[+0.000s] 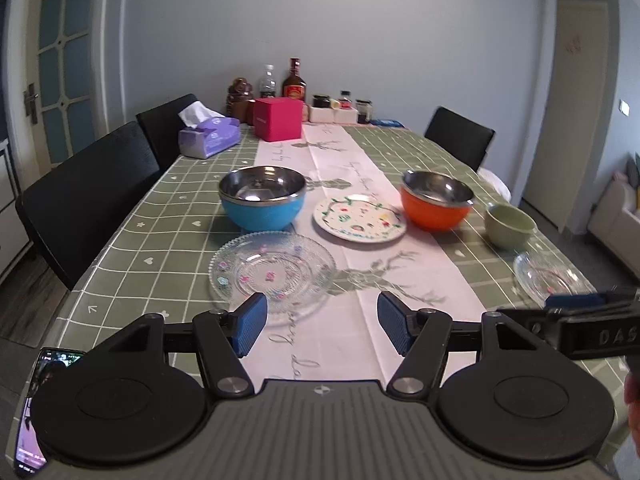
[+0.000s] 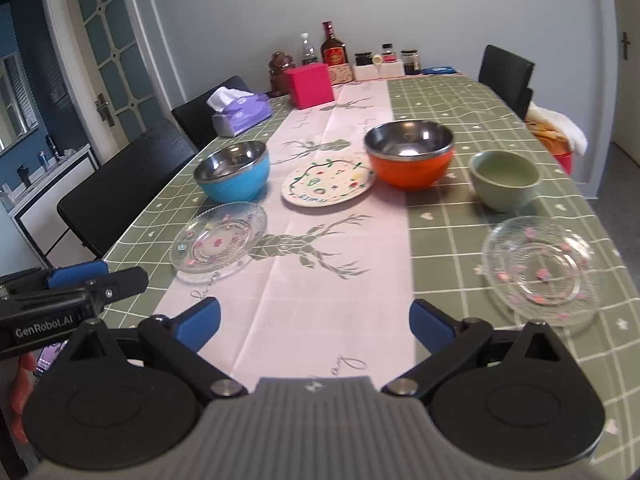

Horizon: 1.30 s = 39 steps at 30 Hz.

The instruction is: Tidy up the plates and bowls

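On the table stand a blue bowl (image 1: 262,200) (image 2: 233,172), a painted white plate (image 1: 359,218) (image 2: 327,182), an orange bowl (image 1: 437,200) (image 2: 410,156) and a green bowl (image 1: 509,224) (image 2: 505,183). A clear glass plate (image 1: 272,270) (image 2: 219,238) lies at the left, a second glass plate (image 1: 548,278) (image 2: 538,266) at the right. My left gripper (image 1: 322,326) is open and empty, just short of the left glass plate. My right gripper (image 2: 314,326) is open and empty over the table runner, left of the right glass plate.
A tissue box (image 1: 208,136), a pink box (image 1: 279,118), bottles and jars (image 1: 294,82) stand at the far end. Black chairs (image 1: 88,196) line the left side, one more (image 1: 460,136) is at the far right. A phone (image 1: 34,404) lies at the near left corner.
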Motion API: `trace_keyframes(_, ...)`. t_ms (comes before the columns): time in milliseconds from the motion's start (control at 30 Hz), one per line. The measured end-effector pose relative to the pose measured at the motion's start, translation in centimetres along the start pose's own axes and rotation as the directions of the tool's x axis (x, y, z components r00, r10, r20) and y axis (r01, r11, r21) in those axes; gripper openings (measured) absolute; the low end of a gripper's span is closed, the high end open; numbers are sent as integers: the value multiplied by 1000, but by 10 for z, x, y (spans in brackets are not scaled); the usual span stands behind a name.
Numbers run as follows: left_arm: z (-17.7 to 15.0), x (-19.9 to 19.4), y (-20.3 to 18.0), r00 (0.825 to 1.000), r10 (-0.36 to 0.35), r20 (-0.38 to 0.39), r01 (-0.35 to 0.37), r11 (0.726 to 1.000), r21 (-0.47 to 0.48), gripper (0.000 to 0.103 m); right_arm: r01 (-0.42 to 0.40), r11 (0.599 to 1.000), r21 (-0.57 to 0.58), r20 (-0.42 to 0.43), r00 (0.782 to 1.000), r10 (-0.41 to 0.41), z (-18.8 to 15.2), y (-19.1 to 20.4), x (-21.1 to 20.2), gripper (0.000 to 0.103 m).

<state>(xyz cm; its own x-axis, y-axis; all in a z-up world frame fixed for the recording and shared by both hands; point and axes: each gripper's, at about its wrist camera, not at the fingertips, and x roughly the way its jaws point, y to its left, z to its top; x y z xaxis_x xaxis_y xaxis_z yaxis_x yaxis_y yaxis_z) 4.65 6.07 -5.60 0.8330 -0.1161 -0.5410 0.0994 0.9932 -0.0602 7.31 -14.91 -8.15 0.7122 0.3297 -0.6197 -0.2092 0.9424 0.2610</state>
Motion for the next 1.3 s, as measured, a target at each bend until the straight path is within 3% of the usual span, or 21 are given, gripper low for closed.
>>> trace_keyframes(67, 2, 10, 12, 1000, 15, 9, -14, 999, -30, 64, -23, 1000, 8, -28, 999, 23, 5, 2, 17, 80)
trace_keyframes(233, 8, 40, 48, 998, 61, -20, -63, 990, -123, 53, -49, 998, 34, -72, 996, 52, 20, 7, 56, 68)
trace_keyframes(300, 9, 52, 66, 998, 39, -42, -46, 983, -177, 46, -52, 998, 43, -85, 995, 56, 25, 9, 70, 59)
trace_keyframes(467, 10, 84, 105, 995, 7, -96, -35, 956, -293, 34, -74, 994, 86, -123, 989, 85, 38, 14, 106, 53)
trace_keyframes(700, 10, 120, 128, 991, -49, -125, -1, 926, -378, 29, -82, 981, 178, -149, 983, 109, 55, 17, 152, 46)
trace_keyframes(867, 8, 138, 137, 989, -58, -138, -6, 906, -423, 27, -117, 953, 280, -172, 970, 169, 57, 13, 176, 44)
trace_keyframes(1067, 6, 149, 150, 989, -75, -131, 3, 879, -477, 21, -130, 934, 334, -181, 963, 199, 56, 13, 195, 24)
trace_keyframes(1233, 4, 158, 149, 986, -84, -147, 3, 877, -480, 15, -144, 929, 340, -163, 964, 209, 57, 16, 202, 21)
trace_keyframes(1300, 3, 158, 147, 986, -86, -140, 9, 880, -475, 13, -145, 926, 347, -170, 962, 215, 57, 16, 204, 14)
